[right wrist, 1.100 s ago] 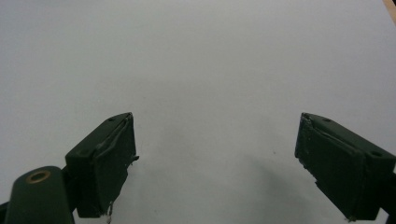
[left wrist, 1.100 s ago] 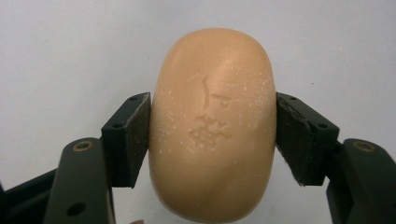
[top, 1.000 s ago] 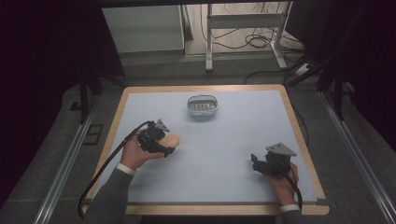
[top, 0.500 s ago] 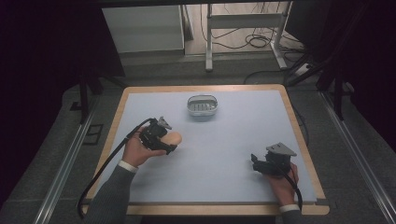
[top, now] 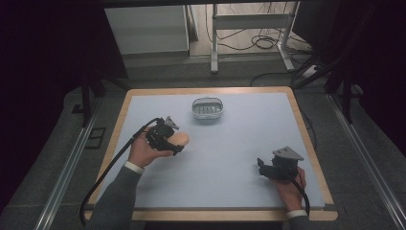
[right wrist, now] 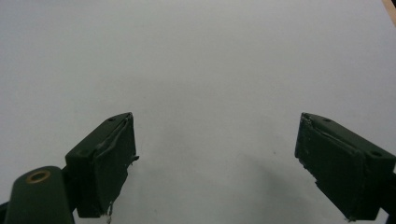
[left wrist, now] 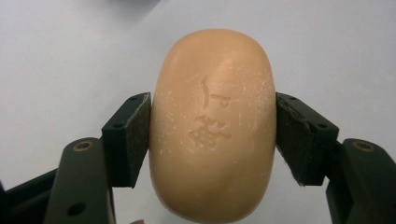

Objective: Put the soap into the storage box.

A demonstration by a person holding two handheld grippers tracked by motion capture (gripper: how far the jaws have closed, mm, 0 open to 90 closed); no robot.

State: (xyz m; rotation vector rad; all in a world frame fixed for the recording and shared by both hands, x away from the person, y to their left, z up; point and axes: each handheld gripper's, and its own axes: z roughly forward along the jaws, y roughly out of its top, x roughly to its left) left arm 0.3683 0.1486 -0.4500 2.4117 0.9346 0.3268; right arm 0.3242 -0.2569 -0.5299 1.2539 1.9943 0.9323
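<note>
On the table's point(top: 230, 158) left side, the left gripper point(top: 178, 142) is clamped across a tan soap bar point(left wrist: 212, 126), both pads pressing its flanks. Right gripper point(right wrist: 215, 158) rests near the right edge, jaws spread apart over bare surface.

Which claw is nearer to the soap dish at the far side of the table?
Left. The left claw, shut on the soap bar, is just in front of the soap dish and to its left. The right claw sits open near the table's near right corner, farther away.

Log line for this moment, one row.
left gripper: shut on soap bar | right gripper: open, holding nothing | soap dish: empty, far side of table
</note>
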